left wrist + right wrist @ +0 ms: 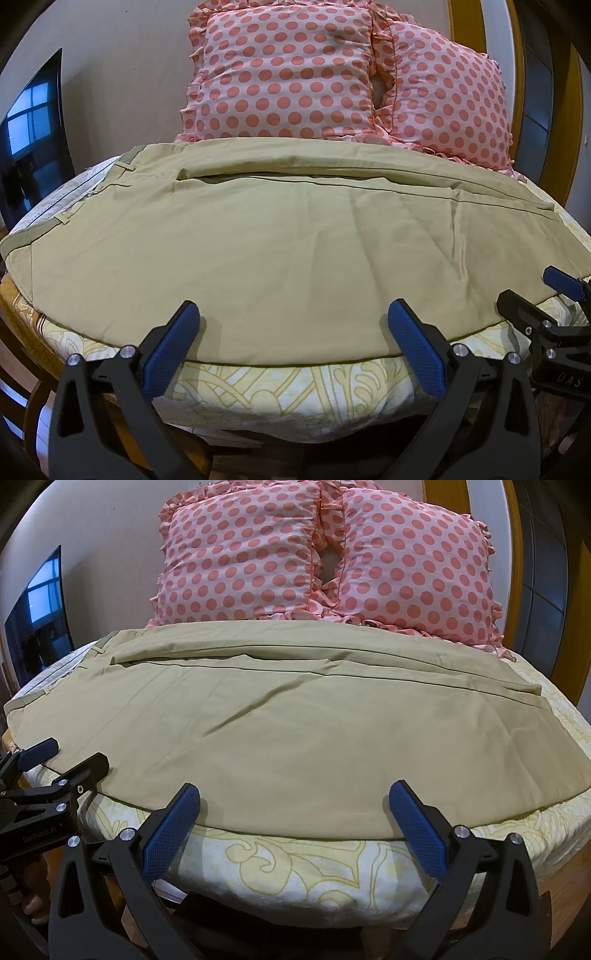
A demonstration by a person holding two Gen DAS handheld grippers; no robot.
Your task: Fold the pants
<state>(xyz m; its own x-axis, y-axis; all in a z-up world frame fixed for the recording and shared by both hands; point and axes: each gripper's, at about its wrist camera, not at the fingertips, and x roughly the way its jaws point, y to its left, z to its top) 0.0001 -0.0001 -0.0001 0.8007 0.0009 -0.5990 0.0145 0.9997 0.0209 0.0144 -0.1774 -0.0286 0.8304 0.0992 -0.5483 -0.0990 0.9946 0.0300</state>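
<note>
While both tools hover just off the near edge of the bed (295,871), the left gripper (293,332) and right gripper (293,812) stand with jaws spread wide and nothing between them, side by side, probably poised to take the near hem together for a fold away from the holder. Beyond them the pants (280,251) lie flat across the patterned sheet, khaki, legs laid one upon the other, waistband and belt loops to the left, cuffs to the right, with a few shallow diagonal creases and a long seam ridge along the far side. Farthest, two polka-dot pillows (240,554) rest against the wall.
</note>
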